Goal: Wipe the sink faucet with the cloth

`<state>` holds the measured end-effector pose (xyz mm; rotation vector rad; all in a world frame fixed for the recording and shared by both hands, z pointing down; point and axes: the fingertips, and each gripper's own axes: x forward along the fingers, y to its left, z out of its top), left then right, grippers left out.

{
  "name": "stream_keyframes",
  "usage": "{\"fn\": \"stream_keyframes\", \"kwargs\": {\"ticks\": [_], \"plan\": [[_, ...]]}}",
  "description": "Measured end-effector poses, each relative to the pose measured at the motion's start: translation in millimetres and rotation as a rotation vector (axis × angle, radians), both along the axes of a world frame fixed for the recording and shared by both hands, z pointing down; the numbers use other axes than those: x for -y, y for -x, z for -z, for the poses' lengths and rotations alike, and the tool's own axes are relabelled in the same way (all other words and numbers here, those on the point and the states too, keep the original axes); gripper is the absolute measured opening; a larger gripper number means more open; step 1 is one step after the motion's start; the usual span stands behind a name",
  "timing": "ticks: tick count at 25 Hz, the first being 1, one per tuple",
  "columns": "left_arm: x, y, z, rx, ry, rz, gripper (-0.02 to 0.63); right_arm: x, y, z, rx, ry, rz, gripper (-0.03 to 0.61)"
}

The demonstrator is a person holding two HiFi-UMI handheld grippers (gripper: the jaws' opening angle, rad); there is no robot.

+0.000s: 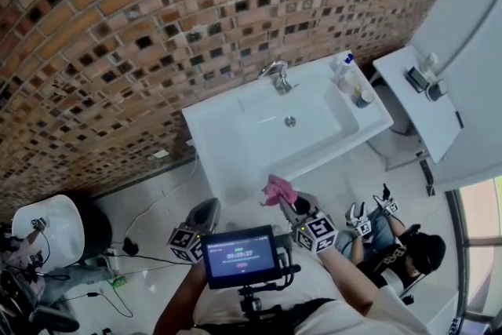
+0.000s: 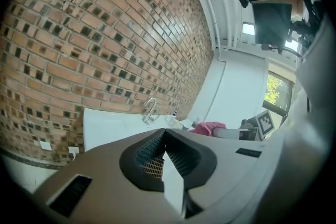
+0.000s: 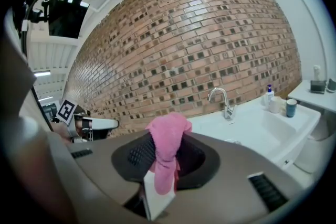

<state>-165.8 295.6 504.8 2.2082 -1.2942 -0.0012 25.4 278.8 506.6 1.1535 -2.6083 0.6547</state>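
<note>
The chrome faucet [image 1: 276,77] stands at the back of the white sink [image 1: 227,129], against the brick wall. A pink cloth [image 1: 276,190] hangs just in front of the sink's near edge, with my right gripper [image 1: 287,205] shut on it. In the right gripper view the cloth [image 3: 167,144] is pinched between the jaws and droops over them, well short of the faucet [image 3: 223,101]. My left gripper [image 1: 205,217] is shut and holds nothing, low and to the left of the right one. Its own view shows the faucet [image 2: 150,110] far ahead and the cloth [image 2: 208,127] to the right.
A soap bottle [image 1: 345,68] and a cup [image 1: 363,98] stand on the sink's right corner. A white shelf [image 1: 420,110] lies to the right. Another person [image 1: 400,251] with grippers is at the lower right. A white bowl [image 1: 47,227] sits at the left, and cables lie on the floor.
</note>
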Motion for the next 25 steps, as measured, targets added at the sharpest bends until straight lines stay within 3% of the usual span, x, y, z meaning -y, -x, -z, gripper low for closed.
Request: {"fn": "stream_keyframes", "kwargs": {"ticks": [6,15,21,25], "plan": [[-13,-25,4,0.018,0.006,-0.010,-0.012,-4,-40,5,0.006,-0.015,-0.019,0.101],[-27,-25,2,0.111,0.037,0.038,-0.012,-20,-94,5,0.011,0.024,0.020,0.101],[-41,-17,8,0.132,-0.002,0.036,-0.012,-46,-100,-21,-0.044,0.044,0.051,0.101],[-57,-15,6,0.112,-0.004,0.013,-0.012,-54,-92,-4,-0.030,0.025,-0.005,0.101]]}}
